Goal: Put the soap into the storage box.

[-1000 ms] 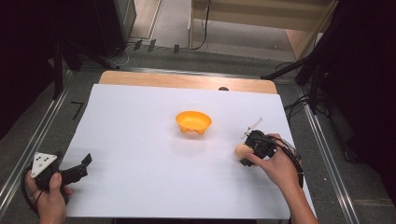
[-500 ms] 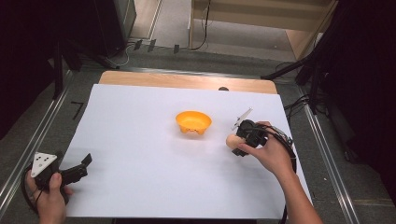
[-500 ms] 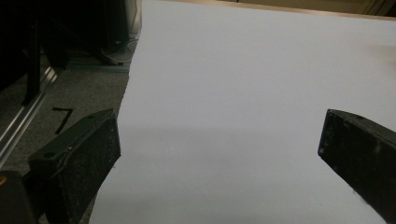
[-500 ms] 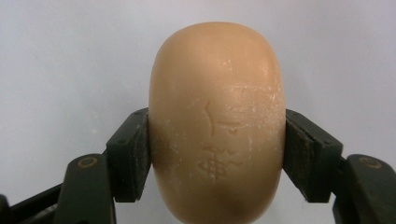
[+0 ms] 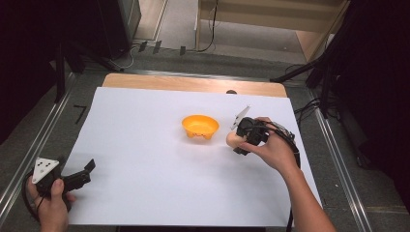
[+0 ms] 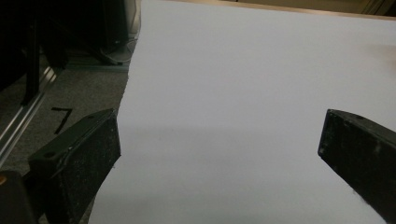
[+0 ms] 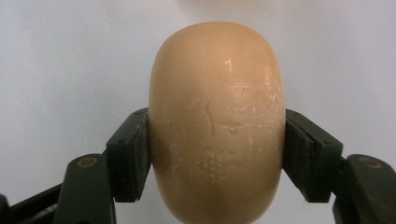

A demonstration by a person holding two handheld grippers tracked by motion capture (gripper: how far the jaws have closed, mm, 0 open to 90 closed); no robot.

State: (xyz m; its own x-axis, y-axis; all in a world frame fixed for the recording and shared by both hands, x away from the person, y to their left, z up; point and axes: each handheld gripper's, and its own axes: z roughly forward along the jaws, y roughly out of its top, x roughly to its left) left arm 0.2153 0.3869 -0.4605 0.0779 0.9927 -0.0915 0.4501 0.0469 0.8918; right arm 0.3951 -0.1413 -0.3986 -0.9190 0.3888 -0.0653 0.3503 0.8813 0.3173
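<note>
high view: a white sheet (image 5: 145,154) covers the surface, likely to set the things off plainly. near its middle sits an orange bowl (image 5: 200,126), mouth up, ready to take something. just right of it the right claw (image 5: 240,140) carries a tan soap (image 5: 233,139) clear of the sheet, near the bowl's rim but apart from it. right claw view: the pads (image 7: 133,156) pinch the soap (image 7: 217,126) across its short sides, a firm hold for carrying. the left claw (image 5: 83,174) rests spread at the sheet's near left corner, out of the way.
</note>
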